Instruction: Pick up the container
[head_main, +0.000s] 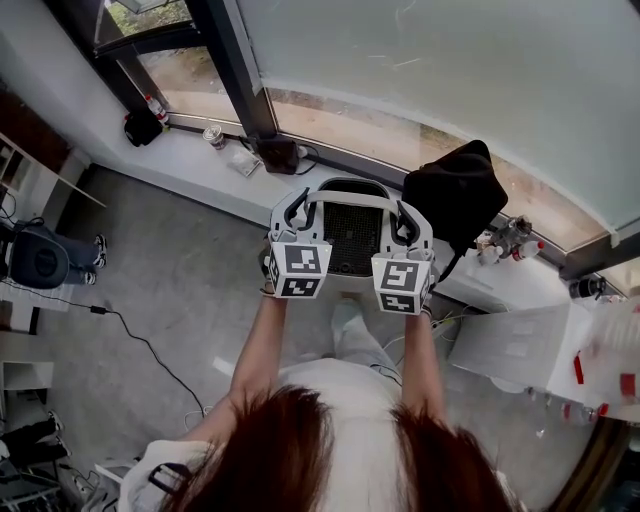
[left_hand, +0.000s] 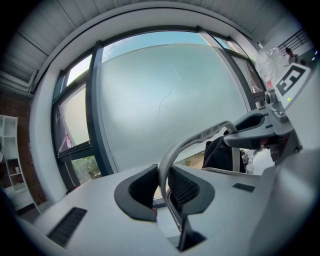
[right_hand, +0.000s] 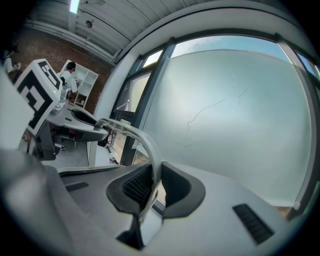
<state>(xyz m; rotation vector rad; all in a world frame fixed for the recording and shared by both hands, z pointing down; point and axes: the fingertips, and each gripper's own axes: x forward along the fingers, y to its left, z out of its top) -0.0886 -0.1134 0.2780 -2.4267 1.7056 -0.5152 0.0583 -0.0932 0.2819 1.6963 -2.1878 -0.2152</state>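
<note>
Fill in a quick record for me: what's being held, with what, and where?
Held item: white container with dark mesh inside
Grip spot: its arched handle
Left hand-held gripper: shut on the handle's left part
Right hand-held gripper: shut on the handle's right part
Place: before the window ledge, beside a black bag

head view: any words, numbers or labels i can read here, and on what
No readable text.
Left marker cube, right marker cube: only black-and-white square patterns, no letters.
Bottles on the sill: labels too small to read.
</note>
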